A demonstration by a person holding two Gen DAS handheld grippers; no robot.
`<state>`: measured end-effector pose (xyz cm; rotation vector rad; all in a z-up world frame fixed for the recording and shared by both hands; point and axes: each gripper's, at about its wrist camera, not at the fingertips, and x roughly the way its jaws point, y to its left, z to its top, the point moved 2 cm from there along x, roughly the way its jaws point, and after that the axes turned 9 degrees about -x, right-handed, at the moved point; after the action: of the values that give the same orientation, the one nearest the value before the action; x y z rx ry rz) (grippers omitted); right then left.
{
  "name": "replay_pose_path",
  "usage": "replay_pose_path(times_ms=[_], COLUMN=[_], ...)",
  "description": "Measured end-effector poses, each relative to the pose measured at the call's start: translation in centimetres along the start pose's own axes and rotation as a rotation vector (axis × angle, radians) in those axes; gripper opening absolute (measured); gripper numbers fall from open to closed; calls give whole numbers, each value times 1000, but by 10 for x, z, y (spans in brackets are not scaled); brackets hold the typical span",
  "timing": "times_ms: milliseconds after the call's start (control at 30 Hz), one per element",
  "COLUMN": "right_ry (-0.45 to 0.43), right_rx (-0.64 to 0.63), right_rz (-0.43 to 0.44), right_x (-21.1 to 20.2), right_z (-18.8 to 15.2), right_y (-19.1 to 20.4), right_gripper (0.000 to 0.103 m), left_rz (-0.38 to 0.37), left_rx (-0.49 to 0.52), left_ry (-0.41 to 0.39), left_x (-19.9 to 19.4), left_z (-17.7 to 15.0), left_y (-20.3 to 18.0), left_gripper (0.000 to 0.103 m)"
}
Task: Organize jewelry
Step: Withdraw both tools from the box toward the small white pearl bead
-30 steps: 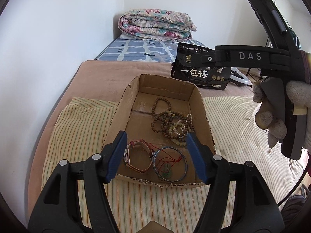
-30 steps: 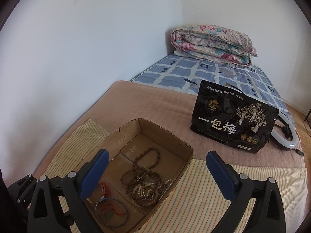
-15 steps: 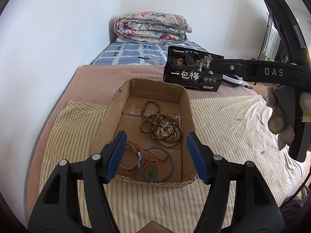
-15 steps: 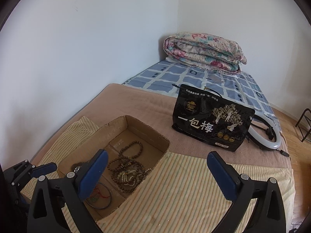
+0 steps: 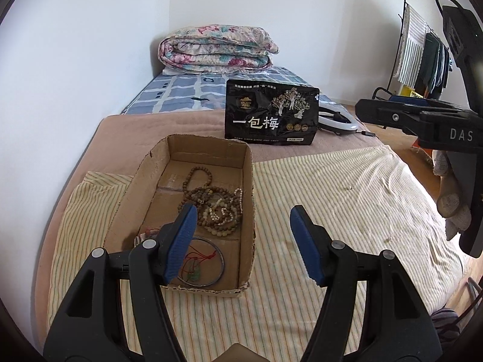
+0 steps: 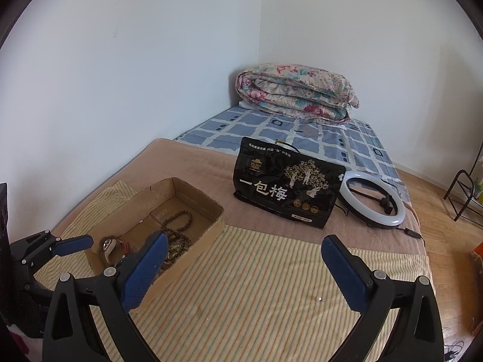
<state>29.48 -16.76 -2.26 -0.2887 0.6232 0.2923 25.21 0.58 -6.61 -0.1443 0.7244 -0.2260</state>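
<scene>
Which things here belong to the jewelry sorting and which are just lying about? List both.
Job:
cardboard box
wooden bead strands
blue bangle
watch

Lying about:
black snack bag
ring light
folded floral quilt
clothes rack

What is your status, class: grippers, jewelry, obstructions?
Left gripper open, empty. Right gripper open, empty. Beads, bangle in box. Nothing blocking.

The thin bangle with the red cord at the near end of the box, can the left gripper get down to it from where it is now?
Probably yes. The left gripper is open, the cardboard box has no lid, and the bangle lies flat just below its left finger.
</scene>
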Motion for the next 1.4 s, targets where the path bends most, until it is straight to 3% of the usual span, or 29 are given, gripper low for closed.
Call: replay_pose_path(times_ms=[667, 900, 1167, 1300, 1400], right_ry=[60, 114, 168, 189, 199], right_rx=[133, 93, 57, 68, 87], right_rz=[-94, -58, 28, 41, 51], right_x=[-66, -55, -26, -10, -2], right_z=[-132, -176, -212, -226, -234], right_y=[-122, -112, -85, -80, -81], right_gripper=[102, 85, 65, 52, 47], left_rz=[-104, -139, -184, -202, -208], left_rx=[60, 79, 113, 114, 121], left_ry=[50, 70, 131, 165, 184], left_x=[34, 57, 104, 132, 153], left_z=[-16, -19, -27, -30, -32], left_y=[-90, -119, -152, -165, -173], left_gripper=[66, 66, 53, 53, 44])
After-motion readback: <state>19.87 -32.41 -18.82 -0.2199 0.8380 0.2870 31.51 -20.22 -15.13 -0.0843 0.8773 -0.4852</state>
